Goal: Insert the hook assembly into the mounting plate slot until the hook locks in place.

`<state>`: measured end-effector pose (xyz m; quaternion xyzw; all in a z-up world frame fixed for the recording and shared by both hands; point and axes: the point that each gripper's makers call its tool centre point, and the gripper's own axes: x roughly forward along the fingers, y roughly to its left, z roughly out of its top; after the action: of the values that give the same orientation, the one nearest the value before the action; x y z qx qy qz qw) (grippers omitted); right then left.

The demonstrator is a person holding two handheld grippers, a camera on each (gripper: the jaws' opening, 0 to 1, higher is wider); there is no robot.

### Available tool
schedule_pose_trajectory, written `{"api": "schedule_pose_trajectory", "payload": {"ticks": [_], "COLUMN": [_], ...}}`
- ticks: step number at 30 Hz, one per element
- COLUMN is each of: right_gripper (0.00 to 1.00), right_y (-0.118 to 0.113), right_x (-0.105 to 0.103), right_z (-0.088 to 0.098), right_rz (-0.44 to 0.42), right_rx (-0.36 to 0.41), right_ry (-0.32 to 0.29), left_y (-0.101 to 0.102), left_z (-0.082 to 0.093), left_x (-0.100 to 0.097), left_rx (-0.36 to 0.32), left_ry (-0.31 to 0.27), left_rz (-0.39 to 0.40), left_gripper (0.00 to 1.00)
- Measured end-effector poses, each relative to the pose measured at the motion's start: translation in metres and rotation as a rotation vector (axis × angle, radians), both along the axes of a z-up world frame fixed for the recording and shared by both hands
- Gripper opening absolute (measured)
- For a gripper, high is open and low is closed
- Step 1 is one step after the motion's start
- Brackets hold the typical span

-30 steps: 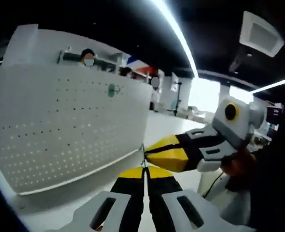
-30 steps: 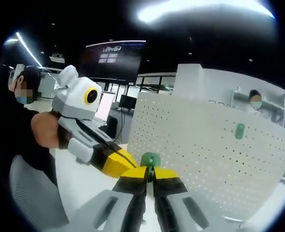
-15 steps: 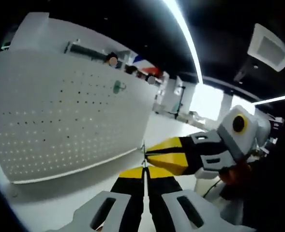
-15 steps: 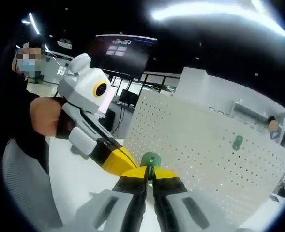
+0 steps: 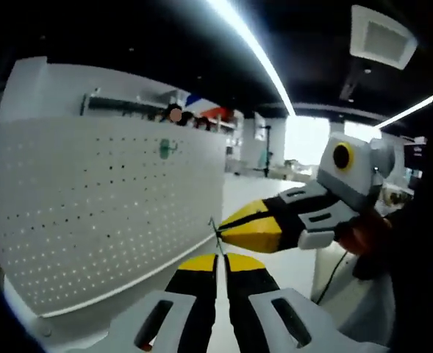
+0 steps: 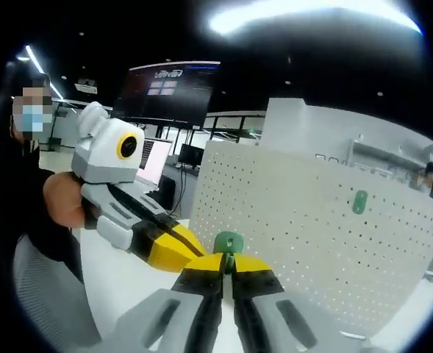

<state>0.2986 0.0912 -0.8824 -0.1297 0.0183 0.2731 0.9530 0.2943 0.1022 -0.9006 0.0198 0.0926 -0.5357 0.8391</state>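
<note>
- Hook assembly (image 6: pixel 228 243): in the right gripper view I see its green head standing just above the tips of my right gripper (image 6: pixel 228 266), at about 12 o'clock from them. The stem below is hidden between the jaws.
- Right gripper: the jaws are pressed together on the hook, which I judge keeps the piece steady and head-forward for presenting it to the board.
- Left gripper (image 5: pixel 218 255): in the left gripper view its jaws lie together and a thin wire-like end shows just above the tips. I cannot tell whether they bear on the hook or merely meet at it.
- In the left gripper view the right gripper comes in from 3 o'clock, yellow tip meeting my own tips. I judge the two are brought nose to nose so one can steady or reorient the small part the other holds.
- Mounting plate (image 6: pixel 312 243): a white perforated board standing upright on the table (image 5: pixel 253 191). In the right gripper view it lies beyond the hook, from 12 to 3 o'clock; in the left gripper view it sits at 9 to 11 o'clock.
- A second green hook (image 6: pixel 359 201) already hangs on the board's upper part, at 2 o'clock from the held hook in the right gripper view.
- Status, as a judgement: the held hook is apart from the board, insertion not yet begun. The approach calls for lining the hook's rear end up with a hole.
- Risk: the small part may twist in the pinch between two grippers.
</note>
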Motion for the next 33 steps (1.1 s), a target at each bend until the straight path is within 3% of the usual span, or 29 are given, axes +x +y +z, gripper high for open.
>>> {"api": "schedule_pose_trajectory", "payload": {"ticks": [4, 18, 33], "right_gripper": [0.01, 0.01, 0.01], "right_y": [-0.005, -0.020, -0.034], "right_x": [0.001, 0.003, 0.007], "right_z": [0.001, 0.010, 0.019], "right_rz": [-0.010, -0.050, -0.092], "right_rx": [0.013, 0.050, 0.054], "right_ry": [0.003, -0.014, -0.041], "left_y": [0.002, 0.009, 0.025], "left_z": [0.005, 0.027, 0.031], "left_x": [-0.001, -0.002, 0.002], "left_rx": [-0.025, -0.086, -0.106], "left_ry": [-0.022, -0.149, -0.154], "left_rz": [-0.003, 0.012, 0.047], "left_gripper": [0.10, 0.37, 0.56]}}
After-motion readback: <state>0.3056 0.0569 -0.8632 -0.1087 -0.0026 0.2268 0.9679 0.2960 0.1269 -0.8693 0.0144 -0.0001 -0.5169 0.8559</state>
